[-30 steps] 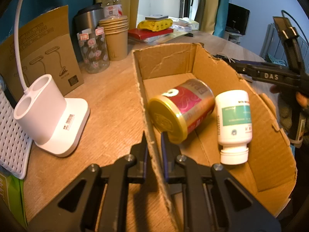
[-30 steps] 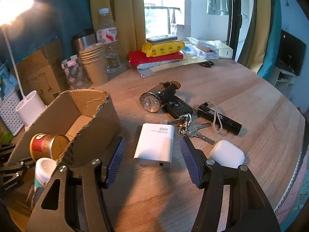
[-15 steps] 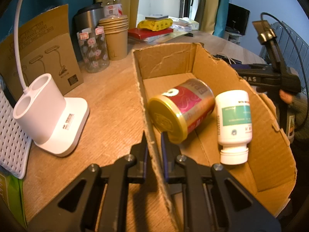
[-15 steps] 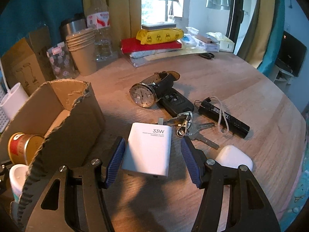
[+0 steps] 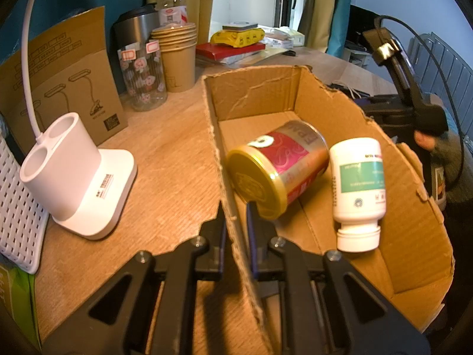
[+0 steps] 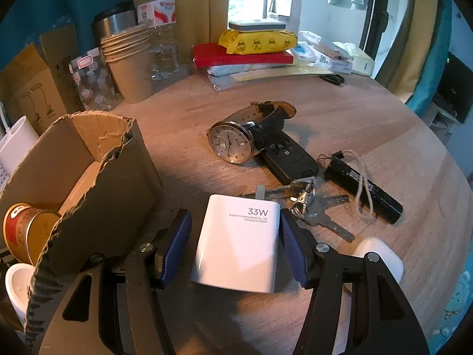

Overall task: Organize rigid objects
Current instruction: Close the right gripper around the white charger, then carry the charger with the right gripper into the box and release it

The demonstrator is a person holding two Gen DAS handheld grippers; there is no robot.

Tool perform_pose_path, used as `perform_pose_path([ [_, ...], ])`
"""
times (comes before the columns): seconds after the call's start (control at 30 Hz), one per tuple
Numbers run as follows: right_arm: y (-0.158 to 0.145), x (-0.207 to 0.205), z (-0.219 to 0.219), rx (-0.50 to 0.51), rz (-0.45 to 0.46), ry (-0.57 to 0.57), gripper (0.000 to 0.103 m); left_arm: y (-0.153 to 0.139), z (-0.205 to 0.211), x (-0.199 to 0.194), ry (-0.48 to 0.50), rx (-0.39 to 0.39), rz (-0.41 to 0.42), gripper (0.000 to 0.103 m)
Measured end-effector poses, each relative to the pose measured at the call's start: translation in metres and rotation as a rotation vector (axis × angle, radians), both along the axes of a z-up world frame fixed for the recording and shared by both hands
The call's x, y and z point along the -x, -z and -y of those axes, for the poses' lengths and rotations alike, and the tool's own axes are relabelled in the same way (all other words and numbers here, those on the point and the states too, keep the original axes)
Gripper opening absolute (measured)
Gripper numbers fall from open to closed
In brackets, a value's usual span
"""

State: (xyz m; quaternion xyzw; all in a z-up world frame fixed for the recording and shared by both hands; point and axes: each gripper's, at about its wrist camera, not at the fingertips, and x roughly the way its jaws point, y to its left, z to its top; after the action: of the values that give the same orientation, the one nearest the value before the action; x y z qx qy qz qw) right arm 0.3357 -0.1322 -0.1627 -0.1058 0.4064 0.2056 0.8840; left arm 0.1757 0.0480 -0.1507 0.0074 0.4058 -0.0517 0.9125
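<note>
Your left gripper is clamped on the near side wall of the cardboard box, one finger outside and one inside, steadying it on the wooden desk. Inside the box lie a red and gold tin on its side and, touching it, a white pill bottle with its cap toward you.

Your right gripper is spread wide, its blue-padded fingers straddling the white charger, which lies flat on the desk just beside the box (the "33W" print faces up). Neither pad appears to touch it yet.

To grasp well, lower until the pads sit level with the charger's flat sides, centre it between them, then close squarely so the smooth casing does not twist out. Mind the keys lying against its far right corner; lift straight up to avoid dragging them. A watch, a car key fob, a black stick-shaped device and a white case wait nearby.
</note>
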Motion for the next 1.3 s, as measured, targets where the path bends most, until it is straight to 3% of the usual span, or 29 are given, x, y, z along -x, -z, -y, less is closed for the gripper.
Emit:
perform_pose_path([
  [0.1, 0.001, -0.005, 0.000, -0.004, -0.016, -0.006, 0.063, 0.000, 0.000, 0.001, 0.000, -0.001, 0.000, 0.014],
  [0.17, 0.001, -0.005, -0.001, -0.002, -0.012, -0.007, 0.051, 0.000, 0.000, 0.000, 0.000, -0.001, 0.000, 0.013],
  [0.63, -0.008, 0.015, 0.001, -0.031, 0.027, -0.016, 0.050, 0.000, 0.000, 0.000, -0.001, -0.006, 0.001, 0.014],
  [1.07, -0.040, 0.049, 0.004, -0.074, 0.098, -0.022, 0.049, -0.001, 0.000, 0.000, -0.002, -0.009, 0.001, 0.014],
  [1.3, -0.036, 0.051, 0.004, -0.058, 0.097, -0.017, 0.049, -0.001, 0.000, -0.001, -0.001, -0.009, 0.001, 0.014],
])
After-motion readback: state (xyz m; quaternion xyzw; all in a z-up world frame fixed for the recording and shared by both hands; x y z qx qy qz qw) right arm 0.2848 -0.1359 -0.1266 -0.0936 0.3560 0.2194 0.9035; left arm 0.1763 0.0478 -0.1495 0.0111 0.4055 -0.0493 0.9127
